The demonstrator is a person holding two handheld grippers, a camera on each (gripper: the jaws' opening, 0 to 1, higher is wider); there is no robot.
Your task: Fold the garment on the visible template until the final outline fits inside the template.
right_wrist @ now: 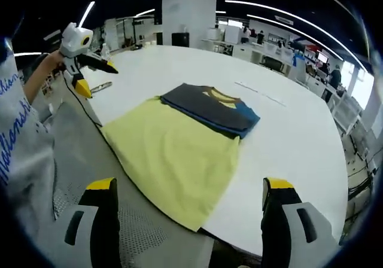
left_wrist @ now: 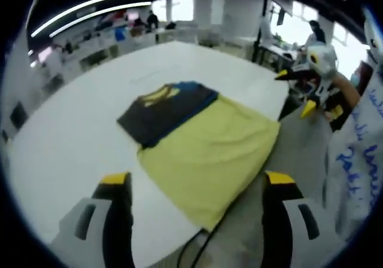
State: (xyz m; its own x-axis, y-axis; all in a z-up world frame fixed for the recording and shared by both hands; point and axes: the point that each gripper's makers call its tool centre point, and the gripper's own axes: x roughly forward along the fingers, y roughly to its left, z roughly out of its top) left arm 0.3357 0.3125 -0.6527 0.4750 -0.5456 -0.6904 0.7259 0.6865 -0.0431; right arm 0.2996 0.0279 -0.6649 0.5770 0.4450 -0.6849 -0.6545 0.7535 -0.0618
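You hold both grippers up and back from the work, jaws spread wide and pinching nothing: the left gripper (left_wrist: 197, 187) and the right gripper (right_wrist: 188, 190) each frame the scene between yellow-tipped black jaws. On the broad white table (right_wrist: 287, 124) lies a pale yellow rectangular cloth template (right_wrist: 173, 154), one corner reaching the table's near edge. The dark grey folded garment with a blue patch and yellow trim (right_wrist: 209, 109) rests across the template's far end, and its far edge looks to spill slightly past the yellow onto the white.

The folding itself seems largely done; the step in hand reads as checking the fit. Your next move likely calls for closing on the garment's overhanging edge and drawing or folding it inward until it sits wholly on the yellow.

The pictures are soft, so the exact overhang is hard to judge. The garment's layers are hidden. A black cable near the template's corner runs out of sight.
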